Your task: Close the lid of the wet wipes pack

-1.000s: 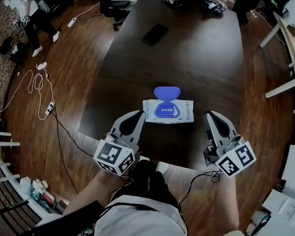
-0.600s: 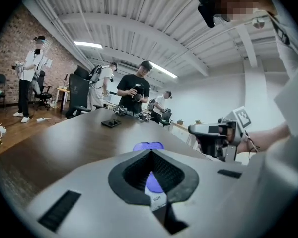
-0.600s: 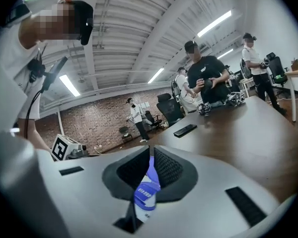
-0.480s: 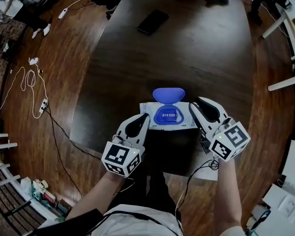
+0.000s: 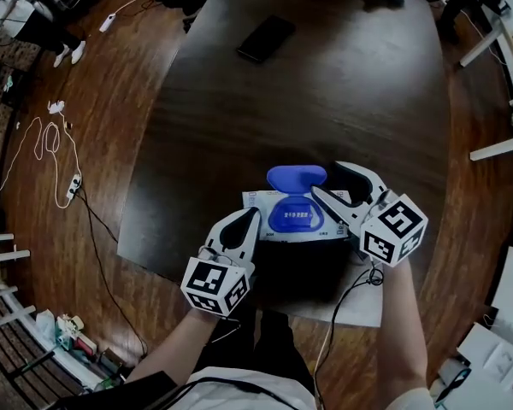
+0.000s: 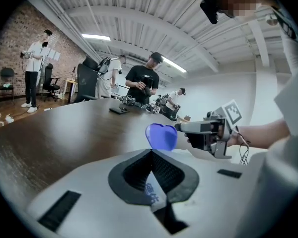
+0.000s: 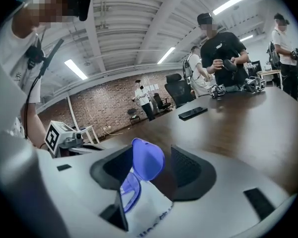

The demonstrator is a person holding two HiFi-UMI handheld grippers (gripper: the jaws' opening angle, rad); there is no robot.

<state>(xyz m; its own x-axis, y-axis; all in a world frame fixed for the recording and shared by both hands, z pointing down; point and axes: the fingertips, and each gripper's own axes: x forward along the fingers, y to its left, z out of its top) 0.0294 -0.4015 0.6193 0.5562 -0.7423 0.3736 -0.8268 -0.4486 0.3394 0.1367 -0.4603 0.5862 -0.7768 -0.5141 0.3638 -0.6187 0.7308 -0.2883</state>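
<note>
The white wet wipes pack (image 5: 278, 222) lies near the table's front edge. Its blue lid (image 5: 297, 178) stands open, hinged up at the far side. My right gripper (image 5: 332, 188) comes in from the right with its jaws opening. In the right gripper view the lid (image 7: 148, 158) stands between the spread pads (image 7: 187, 166), and neither pad presses on it; the pack (image 7: 149, 213) shows below. My left gripper (image 5: 252, 218) is shut, its tips at the pack's left front corner. In the left gripper view the lid (image 6: 161, 136) rises just beyond the closed tips (image 6: 151, 152).
The dark wooden table (image 5: 342, 101) carries a black phone (image 5: 265, 38) further off and some gear at its far end. Cables (image 5: 56, 139) lie on the wood floor to the left. Several people (image 6: 145, 81) stand around the far end.
Both grippers came down and forward to the pack. The right gripper swung in from the pack's right side and its jaws went from shut to wide apart around the lid.
</note>
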